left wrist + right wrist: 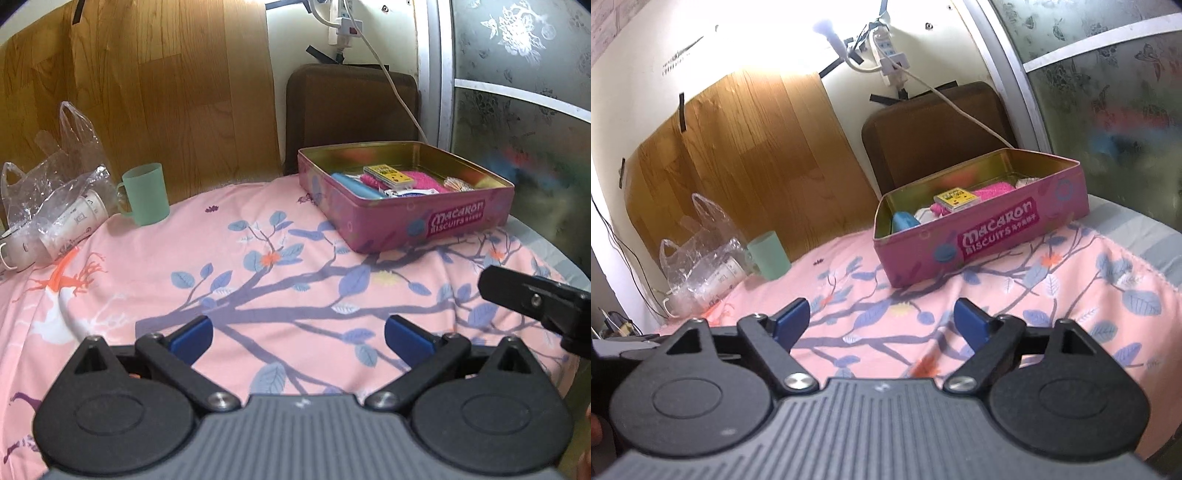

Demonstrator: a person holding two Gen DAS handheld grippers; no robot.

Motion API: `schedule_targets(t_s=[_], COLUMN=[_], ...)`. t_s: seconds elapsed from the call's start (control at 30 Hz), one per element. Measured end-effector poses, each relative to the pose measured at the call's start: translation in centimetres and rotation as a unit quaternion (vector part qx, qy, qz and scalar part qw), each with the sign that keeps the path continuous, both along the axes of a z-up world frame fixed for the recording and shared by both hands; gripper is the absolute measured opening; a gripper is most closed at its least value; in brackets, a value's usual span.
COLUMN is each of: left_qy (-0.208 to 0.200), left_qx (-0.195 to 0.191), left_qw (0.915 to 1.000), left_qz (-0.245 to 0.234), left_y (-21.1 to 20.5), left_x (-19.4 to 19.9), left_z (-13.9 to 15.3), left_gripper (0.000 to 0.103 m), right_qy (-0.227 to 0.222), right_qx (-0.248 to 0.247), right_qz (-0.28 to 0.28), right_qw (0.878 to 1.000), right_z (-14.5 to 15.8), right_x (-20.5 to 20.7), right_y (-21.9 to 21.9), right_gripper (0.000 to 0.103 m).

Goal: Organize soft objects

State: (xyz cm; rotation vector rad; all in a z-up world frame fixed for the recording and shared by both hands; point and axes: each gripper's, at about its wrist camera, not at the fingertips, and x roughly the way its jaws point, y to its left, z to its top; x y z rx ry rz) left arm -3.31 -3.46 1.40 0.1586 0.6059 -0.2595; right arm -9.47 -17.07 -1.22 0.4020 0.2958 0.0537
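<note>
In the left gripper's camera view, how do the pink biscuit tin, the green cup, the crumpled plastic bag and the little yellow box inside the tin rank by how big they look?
Largest to smallest as they look:
1. Pink biscuit tin
2. Plastic bag, spread out and crumpled, so its extent is loose
3. Green cup
4. Yellow box

All sit at roughly similar distance, so the order seems trustworthy.

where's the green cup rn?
The green cup stands left of centre in both wrist views, on the pink floral cloth, beside the clear plastic bag, well left of the pink tin.
</note>
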Motion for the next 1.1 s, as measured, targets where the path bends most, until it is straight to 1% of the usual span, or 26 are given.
schedule_targets(t_s=[0.2,0.37,0.73,1.1], left_qy=[0.004,0.013,0.013,0.023], left_qx=[0.012,0.010,0.048,0.067], left_qw=[0.9999,0.9999,0.9988,0.9975], left_qz=[0.002,-0.001,0.002,-0.008], left_y=[-0.3,-0.5,-1.8,-3.0], left_x=[0.1,0.3,0.8,1.1], left_z=[-0.8,-1.3,-2.4,-3.3], left_gripper=[0.103,0.103,0.103,0.103], right_qy=[-0.003,0.004,0.012,0.016], right_qx=[-0.002,0.007,0.029,0.045], right_qz=[-0.004,-0.011,-0.019,-0.027], right_qw=[1.000,1.000,0.999,0.999], right_z=[-0.1,-0.7,-1.6,-2.3], right_x=[-0.1,0.1,0.4,0.6], right_y=[0.2,0.0,-1.1,-2.6], right_gripper=[0.091,0.091,0.091,0.091])
